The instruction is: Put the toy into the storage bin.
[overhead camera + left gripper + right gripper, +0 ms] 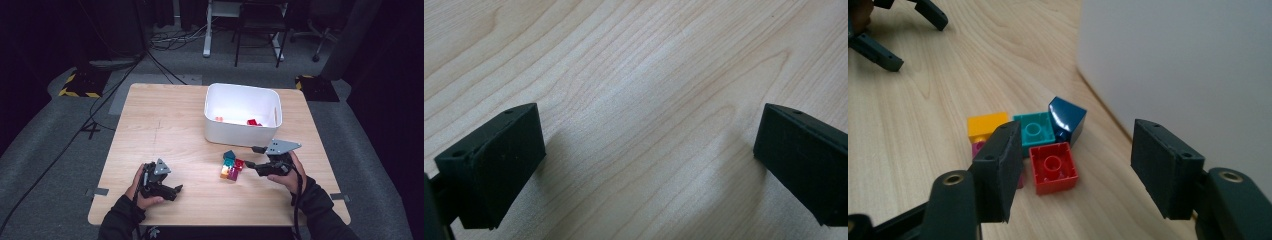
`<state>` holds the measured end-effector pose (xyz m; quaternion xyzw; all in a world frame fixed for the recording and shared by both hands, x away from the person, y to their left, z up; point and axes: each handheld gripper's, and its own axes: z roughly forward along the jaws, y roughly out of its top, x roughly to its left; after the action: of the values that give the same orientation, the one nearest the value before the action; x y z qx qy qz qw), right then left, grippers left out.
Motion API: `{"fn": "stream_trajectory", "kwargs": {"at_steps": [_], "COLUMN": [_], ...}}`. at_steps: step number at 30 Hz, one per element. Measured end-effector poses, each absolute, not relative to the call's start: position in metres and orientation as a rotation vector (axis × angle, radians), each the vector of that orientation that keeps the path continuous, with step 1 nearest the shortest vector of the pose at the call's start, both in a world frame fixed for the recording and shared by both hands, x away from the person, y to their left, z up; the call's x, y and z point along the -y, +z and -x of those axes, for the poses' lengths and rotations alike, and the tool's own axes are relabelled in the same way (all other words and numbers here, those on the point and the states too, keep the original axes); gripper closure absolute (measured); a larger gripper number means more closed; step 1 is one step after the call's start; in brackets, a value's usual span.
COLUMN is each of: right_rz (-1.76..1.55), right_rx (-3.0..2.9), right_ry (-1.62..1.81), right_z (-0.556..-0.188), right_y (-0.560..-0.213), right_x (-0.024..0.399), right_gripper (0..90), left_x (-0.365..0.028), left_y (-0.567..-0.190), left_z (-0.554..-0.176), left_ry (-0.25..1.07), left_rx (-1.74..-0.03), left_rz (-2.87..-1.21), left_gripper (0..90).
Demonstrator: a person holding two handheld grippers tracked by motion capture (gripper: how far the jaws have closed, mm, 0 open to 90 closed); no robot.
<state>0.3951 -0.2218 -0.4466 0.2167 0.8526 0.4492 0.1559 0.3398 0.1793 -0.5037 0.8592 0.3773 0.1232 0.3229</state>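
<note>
Nearest the table's front edge, the person's two dark-sleeved forearms came in from below, each hand wrapped round a gripper. The left gripper [172,190] lay low over the wood near the front-left corner, tilted toward the middle of the table, its jaws spread wide with only bare wood grain between them in the left gripper view. The right gripper [252,156] sat toward the front-right part of the table, its grey three-cornered plate on top, pointing leftward at a cluster of toy bricks [231,166]; its jaws stood partly apart and held nothing, with the red brick [1053,167] lying on the wood just ahead of the gap between them. Five bricks could be counted in the cluster: one red, one teal [1034,128], one dark blue [1067,120] tipped on an edge, one yellow [987,125] and one magenta [979,148] largely hidden behind a jaw, all touching or just beside one another. Just beyond the cluster, toward the back-right of the light wooden table [165,130], stood one white plastic bin [242,116] with a few red and orange pieces at its bottom. Past the far edge lay grey carpet, trailing black cables, yellow-and-black floor markings, chair legs and dark curtains.
</note>
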Motion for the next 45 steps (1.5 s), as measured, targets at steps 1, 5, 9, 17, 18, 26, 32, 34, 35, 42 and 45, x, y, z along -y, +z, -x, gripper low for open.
{"fn": "stream_trajectory", "kwargs": {"at_steps": [1,5,9,17,18,26,32,34,35,42,45], "right_rz": [-0.611,-0.621,-0.588,-0.621,-0.646,-0.655,-0.671,-0.681,-0.686,-0.655,-0.686], "right_rx": [-2.449,-2.489,-2.521,-2.556,-2.558,-2.571,-2.58,-2.58,-2.58,-2.569,-2.566], "right_ry": [1.282,1.25,1.244,1.213,1.22,1.188,1.169,1.173,1.175,1.178,1.2], "right_z": [-0.396,-0.395,-0.397,-0.403,-0.403,-0.409,-0.414,-0.414,-0.415,-0.417,-0.415], "right_y": [-0.45,-0.462,-0.47,-0.485,-0.486,-0.495,-0.501,-0.502,-0.502,-0.502,-0.502], "right_x": [0.222,0.219,0.216,0.21,0.209,0.203,0.199,0.198,0.198,0.197,0.197], "right_gripper": [39.2,39.8,40.8,42.5,42.3,42.5,41.8,41.7,42.1,53.5,58.9], "left_x": [-0.179,-0.179,-0.179,-0.179,-0.179,-0.179,-0.179,-0.179,-0.179,-0.179,-0.179], "left_y": [-0.504,-0.504,-0.504,-0.504,-0.504,-0.504,-0.504,-0.504,-0.504,-0.504,-0.504], "left_z": [-0.34,-0.34,-0.34,-0.34,-0.34,-0.34,-0.34,-0.34,-0.34,-0.34,-0.34], "left_ry": [0.324,0.323,0.323,0.323,0.323,0.323,0.323,0.323,0.323,0.323,0.323], "left_rx": [-0.989,-0.989,-0.991,-0.991,-0.992,-0.991,-0.991,-0.99,-0.991,-0.991,-0.988], "left_rz": [-2.254,-2.254,-2.254,-2.254,-2.255,-2.255,-2.255,-2.254,-2.255,-2.255,-2.255], "left_gripper": [0.3,0.3,0.3,0.3,0.3,0.3,0.3,0.3,0.3,0.3,0.3]}}
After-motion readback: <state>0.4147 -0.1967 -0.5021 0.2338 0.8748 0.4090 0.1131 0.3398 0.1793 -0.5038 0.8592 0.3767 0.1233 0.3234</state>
